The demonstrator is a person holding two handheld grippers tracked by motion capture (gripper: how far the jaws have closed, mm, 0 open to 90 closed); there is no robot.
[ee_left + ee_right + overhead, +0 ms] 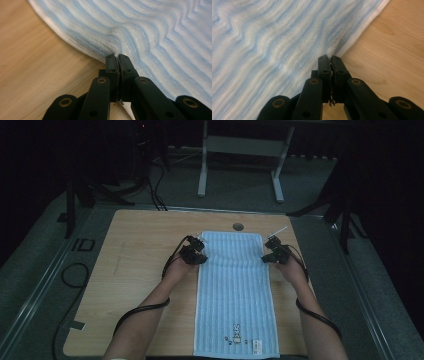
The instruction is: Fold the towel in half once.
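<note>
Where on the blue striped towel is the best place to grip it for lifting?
The towel lies flat and long, so its two long side edges near the far end suit best, each approached from its own outer side. The left gripper and right gripper pinch there, jaws shut on the hem.

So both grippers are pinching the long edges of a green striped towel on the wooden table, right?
Not quite: the towel is light blue with white stripes, not green, as the high view shows. The left gripper and right gripper do pinch its long edges on the wooden table.

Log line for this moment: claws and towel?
left claw: shut on towel left edge | right claw: shut on right edge | towel: flat on table
</note>
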